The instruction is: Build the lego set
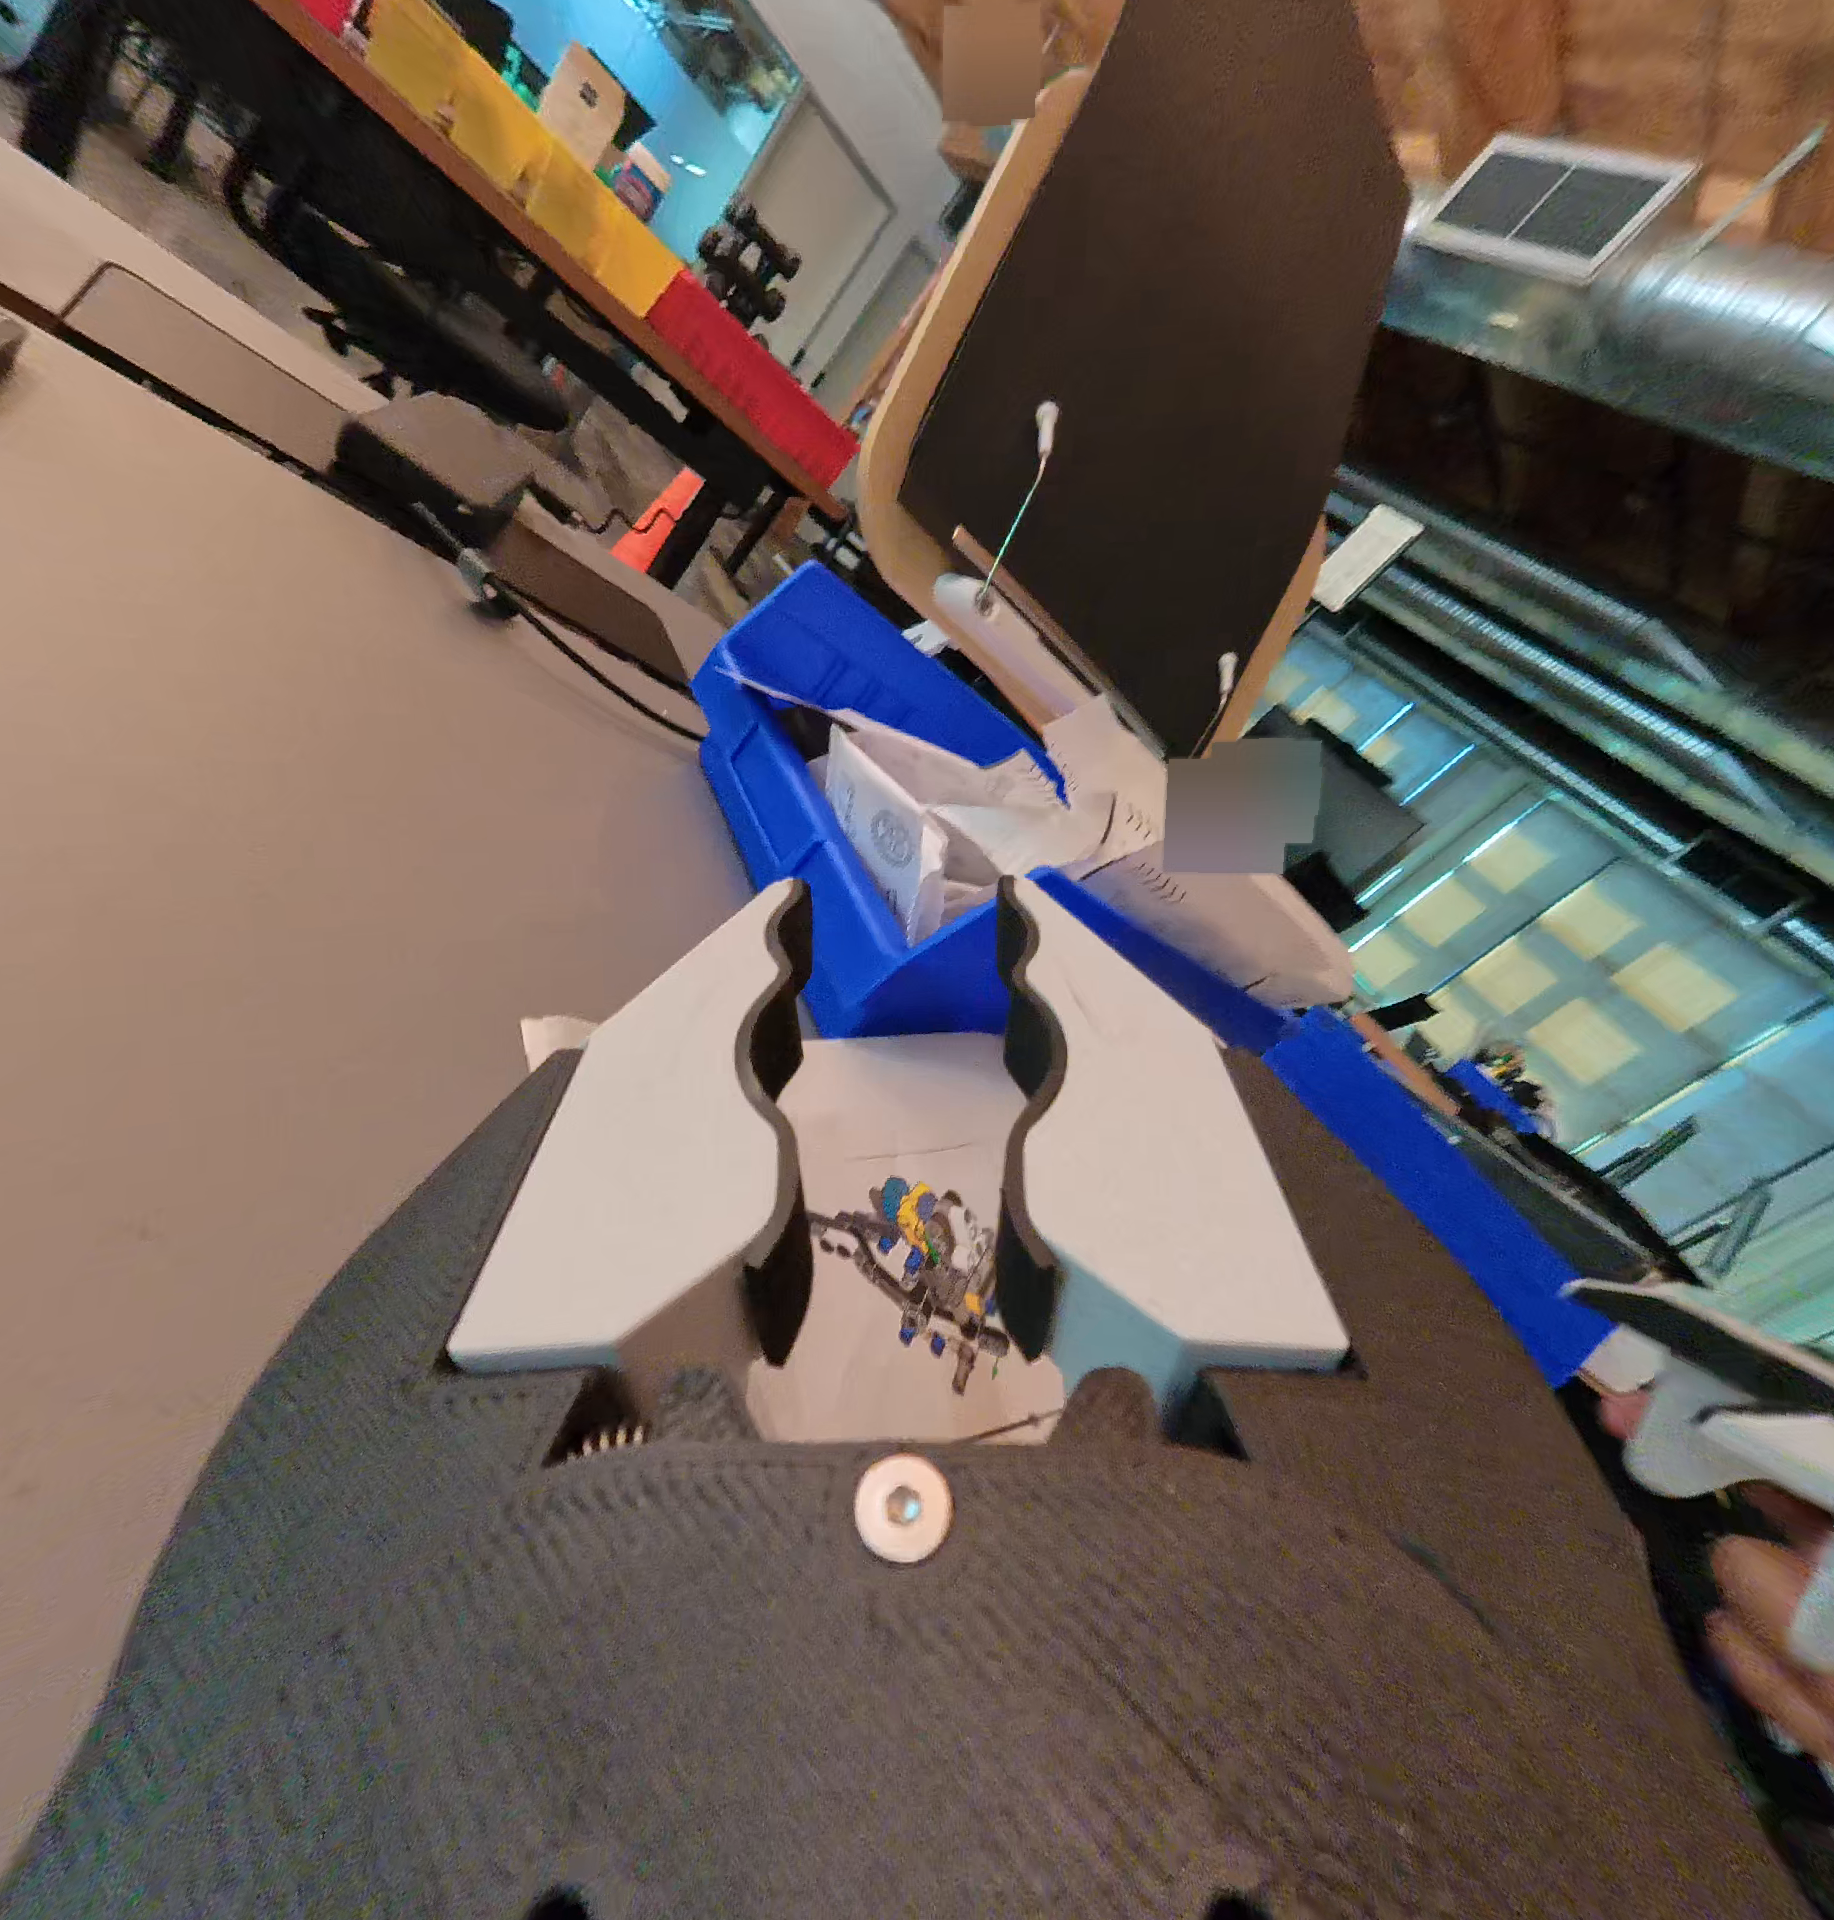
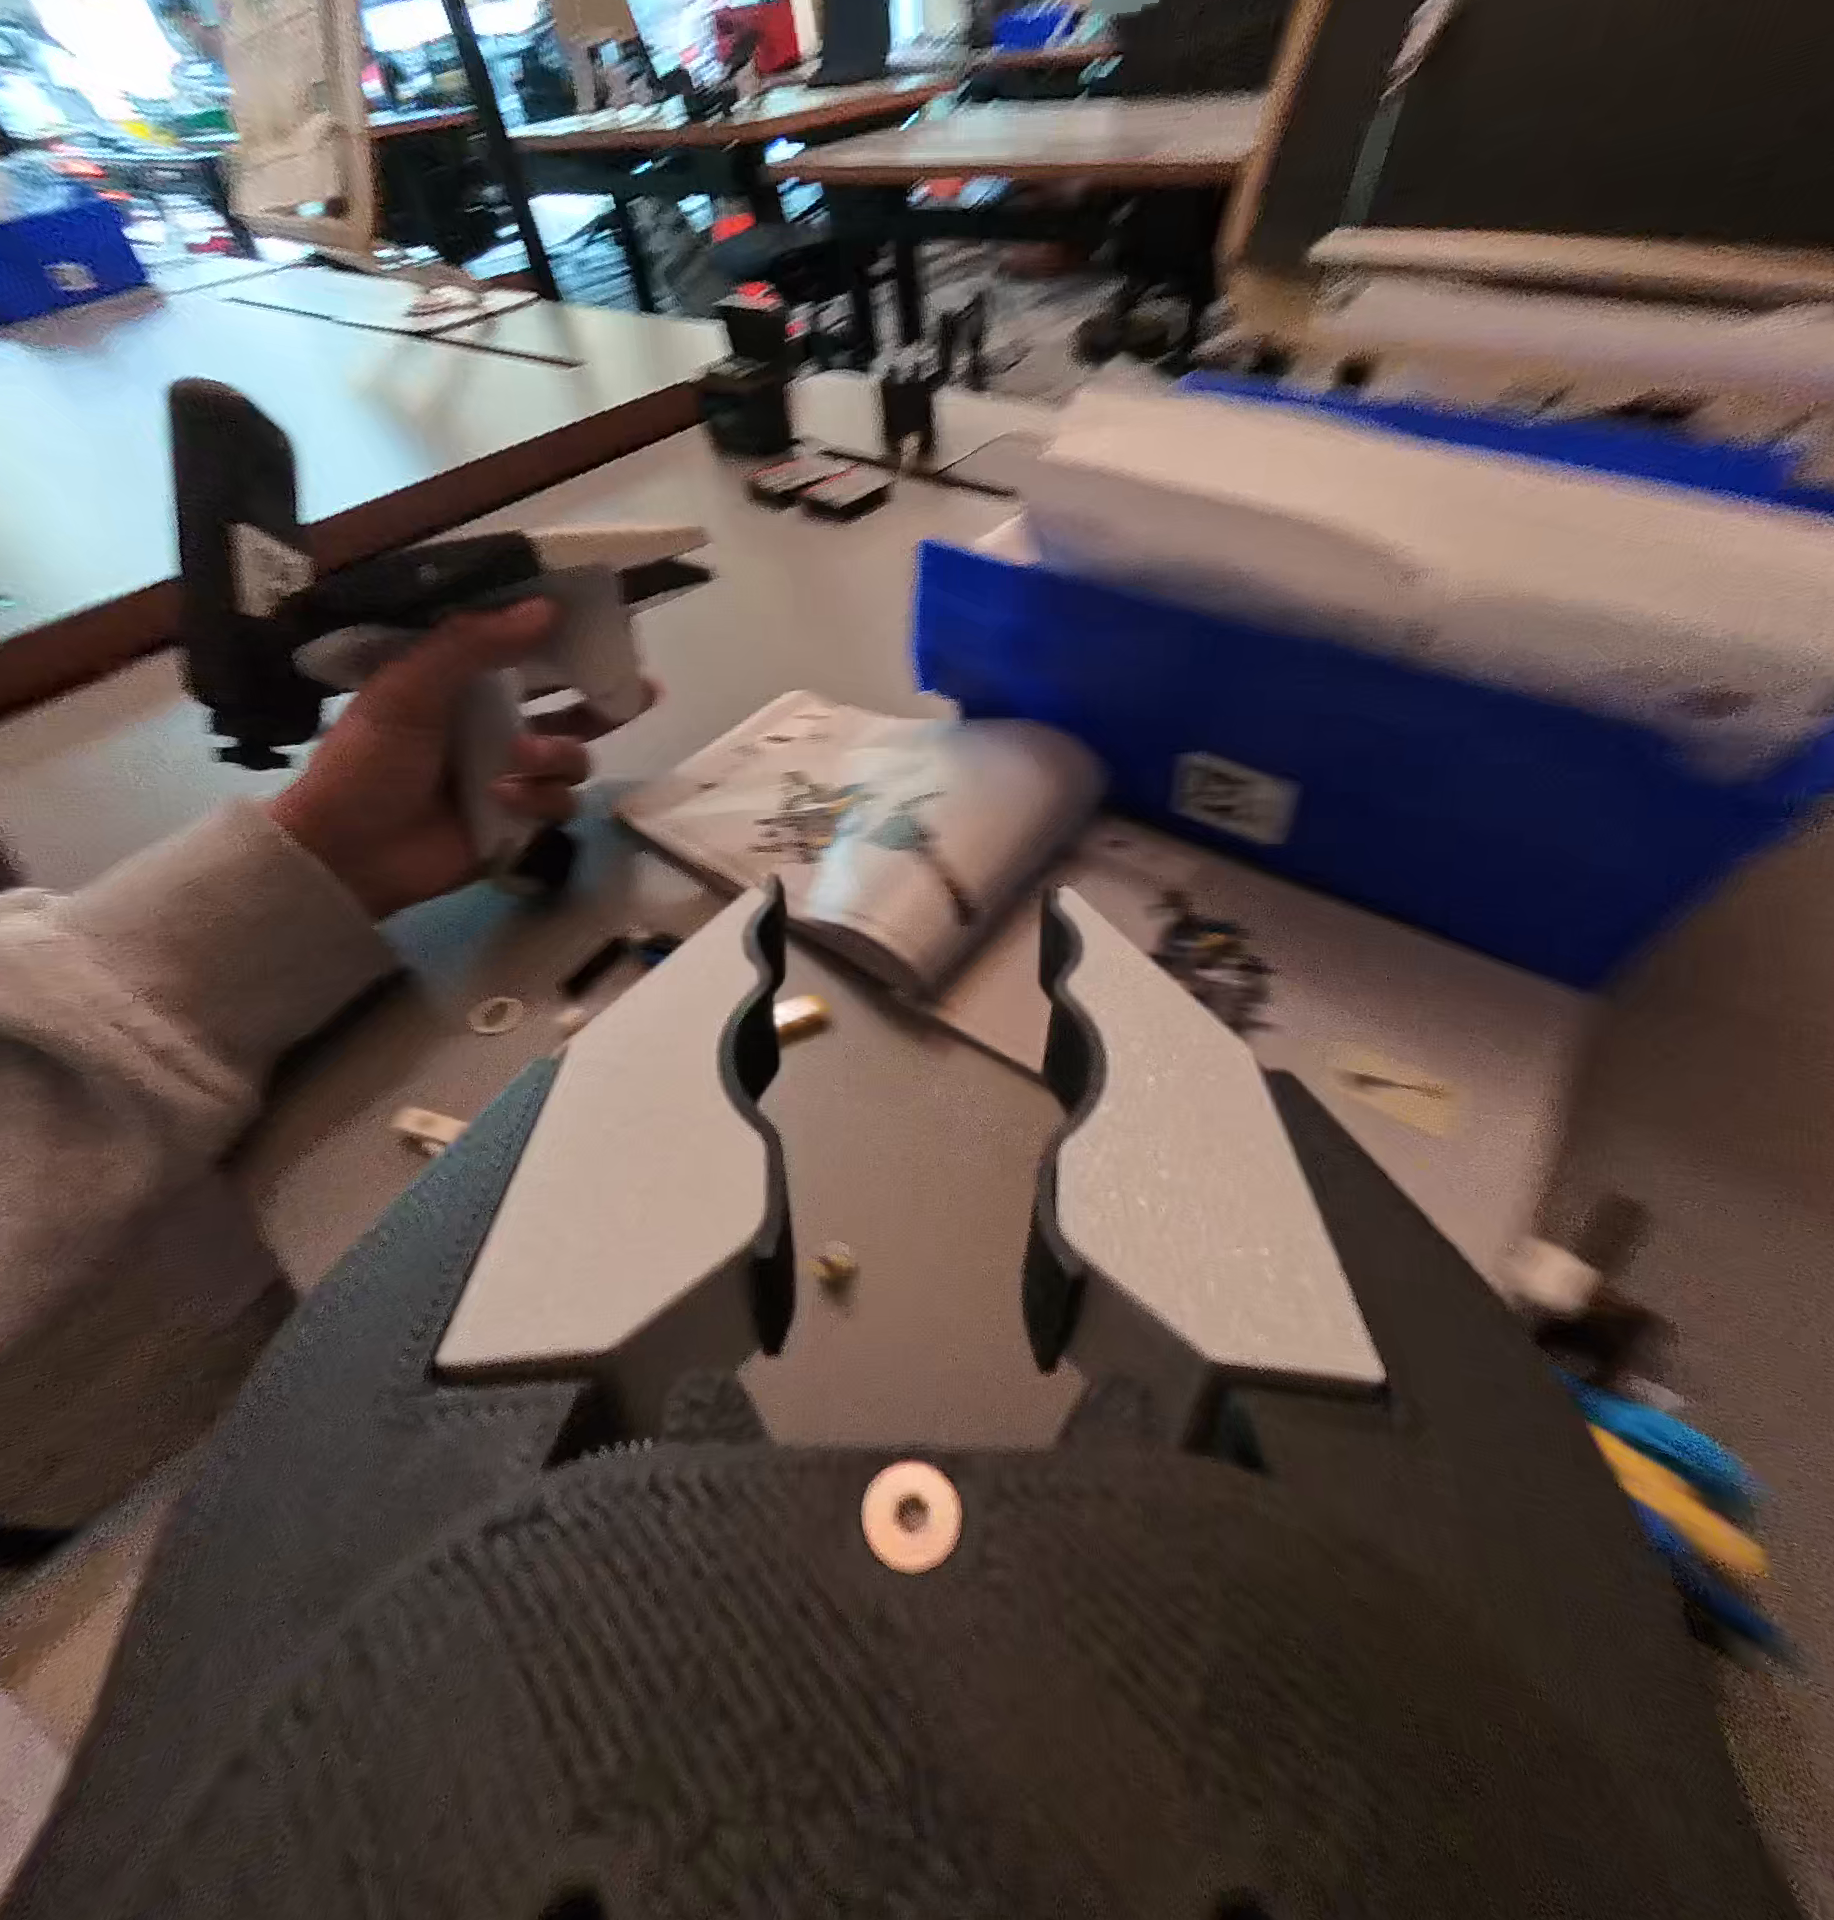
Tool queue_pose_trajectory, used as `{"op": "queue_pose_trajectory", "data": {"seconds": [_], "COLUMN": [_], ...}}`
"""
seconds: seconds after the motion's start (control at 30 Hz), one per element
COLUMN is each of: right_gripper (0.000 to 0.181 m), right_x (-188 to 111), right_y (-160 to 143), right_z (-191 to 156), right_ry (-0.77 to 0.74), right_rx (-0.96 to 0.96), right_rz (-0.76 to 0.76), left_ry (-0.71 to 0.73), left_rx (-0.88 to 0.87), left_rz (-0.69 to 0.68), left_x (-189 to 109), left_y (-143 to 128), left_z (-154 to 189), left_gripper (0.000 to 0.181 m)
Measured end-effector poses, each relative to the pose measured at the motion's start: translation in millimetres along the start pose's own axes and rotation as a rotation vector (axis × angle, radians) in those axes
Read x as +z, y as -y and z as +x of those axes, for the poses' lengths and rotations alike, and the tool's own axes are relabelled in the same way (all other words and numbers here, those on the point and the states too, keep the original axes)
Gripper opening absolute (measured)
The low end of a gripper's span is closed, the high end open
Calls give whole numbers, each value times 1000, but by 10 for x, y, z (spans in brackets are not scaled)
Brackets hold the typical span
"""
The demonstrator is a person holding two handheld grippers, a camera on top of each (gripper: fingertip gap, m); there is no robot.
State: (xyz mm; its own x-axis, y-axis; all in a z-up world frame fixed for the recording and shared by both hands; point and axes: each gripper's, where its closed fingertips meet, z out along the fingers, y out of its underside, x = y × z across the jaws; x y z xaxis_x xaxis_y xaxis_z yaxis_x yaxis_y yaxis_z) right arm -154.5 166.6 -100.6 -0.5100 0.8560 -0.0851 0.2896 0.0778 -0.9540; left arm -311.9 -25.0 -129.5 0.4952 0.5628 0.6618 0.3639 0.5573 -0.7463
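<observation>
My left gripper (image 1: pixel 902 904) is open and empty, tilted, above the instruction booklet (image 1: pixel 897 1226), whose page with a coloured drawing shows between the fingers. My right gripper (image 2: pixel 913 914) is open and empty over the grey table. The booklet (image 2: pixel 871 831) lies open just past its tips. Small loose lego pieces lie on the table: a gold piece (image 2: pixel 801 1013), a tiny one (image 2: pixel 835 1262), a dark pile (image 2: pixel 1209 951) to the right, pale pieces (image 2: pixel 492 1013) to the left. A blue and yellow part (image 2: pixel 1671 1496) is blurred at the right edge. The left gripper (image 2: pixel 674 561) shows held in a hand at left.
A blue bin (image 1: pixel 851 935) holding white paper bags (image 1: pixel 892 831) stands beyond the booklet; it also shows in the right wrist view (image 2: pixel 1360 769). A chair back (image 1: pixel 1152 364) rises behind it. A sleeved arm (image 2: pixel 113 1039) crosses the left side. Cables and a black box (image 1: pixel 425 468) lie on the table. Some 25 cm of space lies between my two pairs of fingers. About 15 cm separates my right fingertips from the gold piece (image 2: pixel 801 1013).
</observation>
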Motion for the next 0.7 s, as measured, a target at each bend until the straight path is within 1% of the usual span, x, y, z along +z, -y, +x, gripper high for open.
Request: {"op": "queue_pose_trajectory", "data": {"seconds": [0.03, 0.1, 0.2, 0.3, 0.37, 0.43, 0.53, 0.6, 0.7], "right_gripper": [50, 52, 55, 59, 60, 60, 59, 58, 55], "right_x": [161, 442, 766, 976, 1040, 1040, 927, 769, 409], "right_y": [-48, -157, -266, -309, -343, -375, -448, -534, -703], "right_z": [-125, -256, -292, -281, -289, -314, -335, -358, -356], "right_ry": [51, 95, 89, 66, 61, 65, 60, 62, 48], "right_rx": [30, 51, 50, 55, 50, 39, 3, -16, -42], "right_rz": [-32, -103, -186, -227, -245, -253, -266, -284, -324], "left_ry": [-15, -28, -19, -31, -36, -39, -46, -52, -71], "left_rx": [-10, -17, -29, -45, -39, -24, -12, -14, -28], "left_rz": [10, 28, 53, 59, 56, 55, 53, 54, 60], "left_x": [3, -5, -15, 3, 13, 20, 24, 21, 13], "left_y": [40, 89, 108, 108, 100, 94, 87, 86, 93], "left_z": [3, -19, -92, -103, -93, -81, -60, -50, -29], "left_gripper": [31, 31, 30, 30, 30, 30, 29, 28, 25]}}
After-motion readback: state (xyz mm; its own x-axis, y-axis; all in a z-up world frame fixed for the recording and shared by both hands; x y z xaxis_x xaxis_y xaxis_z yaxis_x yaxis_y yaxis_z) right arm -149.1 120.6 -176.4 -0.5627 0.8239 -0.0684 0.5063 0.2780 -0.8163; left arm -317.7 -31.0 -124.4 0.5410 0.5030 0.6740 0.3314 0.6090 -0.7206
